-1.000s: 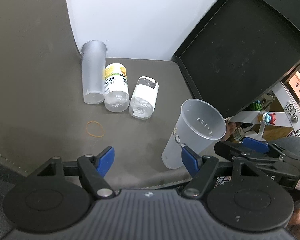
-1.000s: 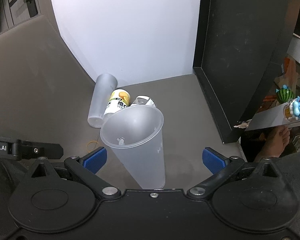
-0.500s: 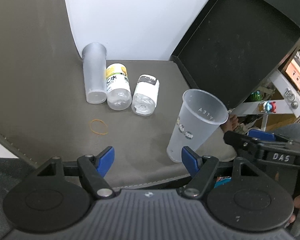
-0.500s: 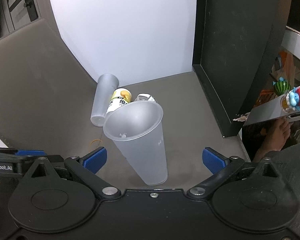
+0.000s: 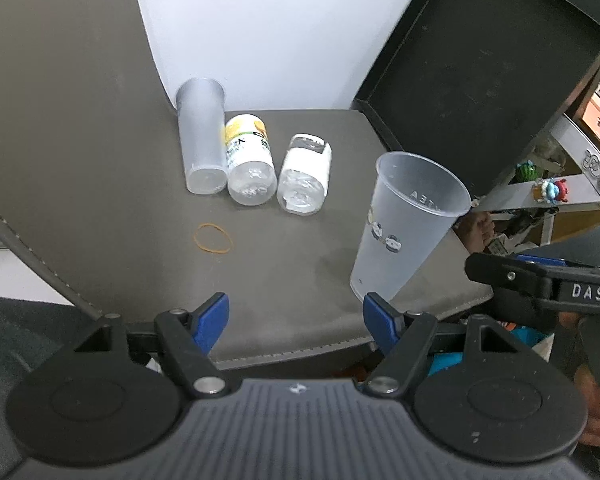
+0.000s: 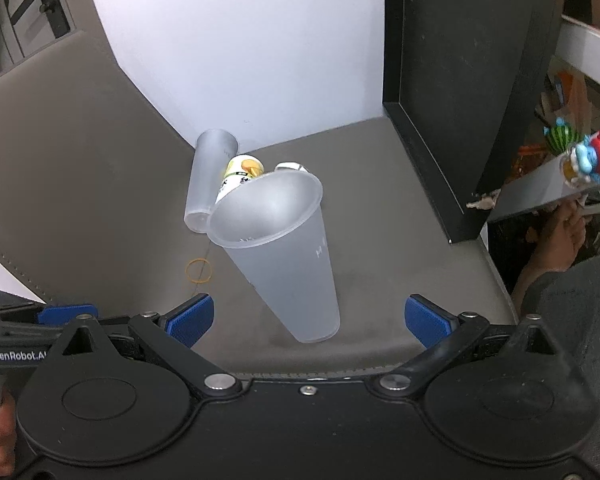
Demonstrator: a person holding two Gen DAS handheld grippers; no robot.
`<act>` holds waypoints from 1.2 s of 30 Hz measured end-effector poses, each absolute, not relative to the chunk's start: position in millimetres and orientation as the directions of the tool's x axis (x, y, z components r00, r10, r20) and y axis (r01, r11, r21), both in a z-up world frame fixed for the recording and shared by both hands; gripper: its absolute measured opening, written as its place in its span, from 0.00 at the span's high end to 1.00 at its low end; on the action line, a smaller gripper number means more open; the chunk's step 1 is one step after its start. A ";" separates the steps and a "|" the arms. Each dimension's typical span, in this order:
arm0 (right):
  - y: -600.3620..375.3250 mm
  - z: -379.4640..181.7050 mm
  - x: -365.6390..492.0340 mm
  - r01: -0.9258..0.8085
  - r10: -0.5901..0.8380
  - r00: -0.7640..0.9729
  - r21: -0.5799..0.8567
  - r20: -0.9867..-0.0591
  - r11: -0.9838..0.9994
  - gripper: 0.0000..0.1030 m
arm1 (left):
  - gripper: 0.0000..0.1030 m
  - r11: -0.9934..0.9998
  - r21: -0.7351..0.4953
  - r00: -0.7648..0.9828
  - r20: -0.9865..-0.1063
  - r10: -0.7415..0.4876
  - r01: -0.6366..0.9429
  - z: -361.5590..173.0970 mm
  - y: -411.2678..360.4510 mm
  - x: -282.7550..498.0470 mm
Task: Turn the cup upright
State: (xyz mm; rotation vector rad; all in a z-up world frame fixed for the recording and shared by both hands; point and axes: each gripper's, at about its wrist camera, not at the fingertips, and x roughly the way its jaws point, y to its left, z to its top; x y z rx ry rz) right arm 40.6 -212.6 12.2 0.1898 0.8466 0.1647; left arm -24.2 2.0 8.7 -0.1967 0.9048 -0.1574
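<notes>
In the right wrist view the frosted translucent plastic cup (image 6: 284, 256) standing upright hides most of the clear white-labelled bottle (image 6: 291, 167) and the lower half of the yellow-capped bottle (image 6: 242, 172). The cup's small printed figures (image 5: 384, 239) are too tiny to read.

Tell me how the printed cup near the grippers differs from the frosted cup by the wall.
The printed cup stands upright with its mouth up; the frosted cup lies on its side beside the bottles. The printed cup flares wide and carries small cartoon graphics; the frosted cup is slimmer and plain. Both are translucent plastic, empty, and free of either gripper.
</notes>
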 end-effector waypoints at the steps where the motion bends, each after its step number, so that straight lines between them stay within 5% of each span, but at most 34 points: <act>1: -213.4 11.2 41.1 -0.066 0.224 0.645 0.238 -0.731 0.969 0.00 | 0.29 0.969 -0.241 0.606 -0.762 -0.226 0.059 8.1 1.4 -24.3; 36: -215.1 5.7 41.2 -0.069 0.237 0.608 0.247 -0.758 0.967 0.00 | 0.26 0.973 -0.227 0.606 -0.767 -0.211 0.051 7.2 -1.5 -27.6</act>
